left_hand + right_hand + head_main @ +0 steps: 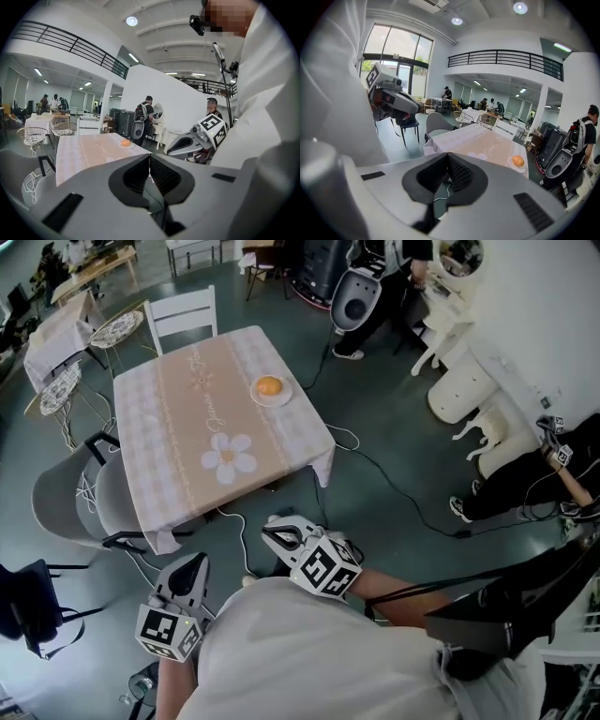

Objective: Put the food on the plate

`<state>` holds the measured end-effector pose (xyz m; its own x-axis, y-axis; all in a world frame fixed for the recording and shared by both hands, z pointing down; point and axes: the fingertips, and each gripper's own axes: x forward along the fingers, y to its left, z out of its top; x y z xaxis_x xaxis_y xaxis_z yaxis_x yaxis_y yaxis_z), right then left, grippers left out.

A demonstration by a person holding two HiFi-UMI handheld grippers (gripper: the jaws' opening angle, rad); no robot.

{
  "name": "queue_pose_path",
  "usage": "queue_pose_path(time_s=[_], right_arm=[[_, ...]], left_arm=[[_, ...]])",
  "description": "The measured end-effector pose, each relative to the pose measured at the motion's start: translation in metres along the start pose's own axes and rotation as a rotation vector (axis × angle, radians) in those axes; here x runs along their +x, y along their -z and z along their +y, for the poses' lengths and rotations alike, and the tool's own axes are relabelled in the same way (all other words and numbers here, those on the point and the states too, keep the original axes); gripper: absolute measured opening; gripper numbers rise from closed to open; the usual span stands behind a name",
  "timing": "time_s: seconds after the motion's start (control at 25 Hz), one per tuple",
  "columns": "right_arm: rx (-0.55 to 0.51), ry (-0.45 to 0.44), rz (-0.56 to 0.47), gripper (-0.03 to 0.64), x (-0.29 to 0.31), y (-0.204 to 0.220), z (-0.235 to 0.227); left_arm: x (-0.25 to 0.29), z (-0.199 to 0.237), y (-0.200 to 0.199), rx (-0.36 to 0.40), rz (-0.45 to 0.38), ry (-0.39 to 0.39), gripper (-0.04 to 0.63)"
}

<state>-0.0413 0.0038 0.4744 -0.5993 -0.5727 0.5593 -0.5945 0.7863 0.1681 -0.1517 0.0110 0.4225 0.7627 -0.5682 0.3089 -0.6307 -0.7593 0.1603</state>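
**Orange food (269, 385) on the plate (285, 398), both grippers clenched and empty**

The round orange food lies on a small white plate. The plate stands on the table (178, 418), at its right edge towards the far corner. A checked cloth with a beige middle strip covers the table, and a white flower print (229, 457) sits on the strip nearer the person. Nothing else lies on the cloth.

The left gripper (149, 156) is clenched: its jaws meet at the tips with nothing between them. The right gripper (447, 154) is clenched and empty in the same way. The person holds both close to the body, over the dark floor on the near side, well apart from the table. Both point towards the table.

A white chair (184, 315) stands at the table's far side. Two grey chairs (67, 498) stand at its left. A black cable (394, 486) runs across the floor to the right of the table. Other people stand further off in the room.
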Motion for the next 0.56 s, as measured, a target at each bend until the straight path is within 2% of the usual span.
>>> queue_pose_path(time_s=[0.32, 0.56], right_arm=[[0.019, 0.018, 0.007, 0.012, -0.008, 0.007, -0.004], [0.043, 0.051, 0.025, 0.012, -0.018, 0.019, -0.017]], left_arm=[[0.007, -0.008, 0.001, 0.001, 0.018, 0.028, 0.009], [0.028, -0.017, -0.003, 0.009, 0.028, 0.077, 0.01]])
